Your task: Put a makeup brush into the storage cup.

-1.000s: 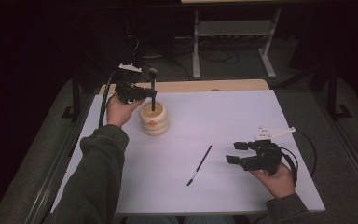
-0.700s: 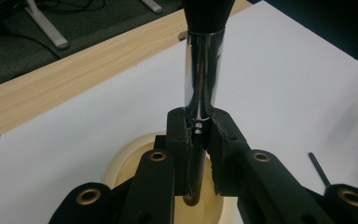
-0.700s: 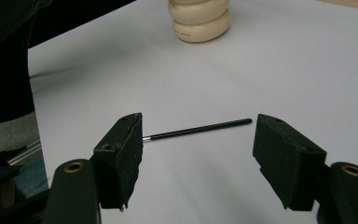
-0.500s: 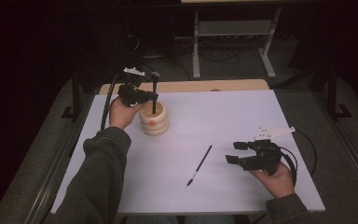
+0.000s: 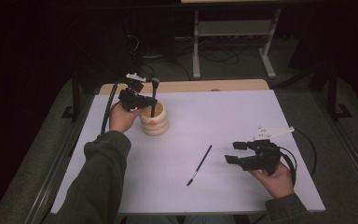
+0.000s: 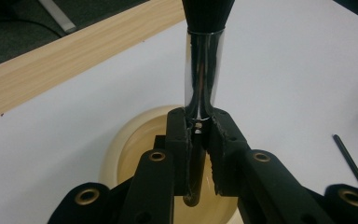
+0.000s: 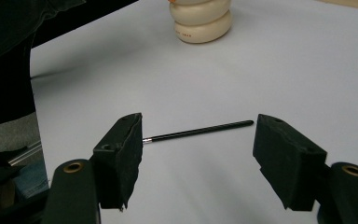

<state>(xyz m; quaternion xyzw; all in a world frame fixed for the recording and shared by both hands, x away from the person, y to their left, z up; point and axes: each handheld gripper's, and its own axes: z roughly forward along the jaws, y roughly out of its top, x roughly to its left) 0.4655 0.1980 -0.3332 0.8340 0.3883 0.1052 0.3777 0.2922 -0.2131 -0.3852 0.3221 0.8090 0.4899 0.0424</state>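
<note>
Since a second ago, the left gripper (image 5: 145,99) has lowered the big brush (image 6: 204,74) a little. Its jaws squeeze the brush handle, which stands straight up, its end inside the cream cup (image 5: 154,119). The right gripper (image 7: 198,158) waits with jaws apart, nearer the thin brush (image 5: 199,165) lying flat.

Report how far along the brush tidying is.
Done: nothing sits loose in the cream holder that I can see. In hand: the left gripper is shut on the big brush, upright, its handle end inside the holder's mouth. Left: the thin brush lies flat on the white table, in front of the open right gripper, untouched.
</note>
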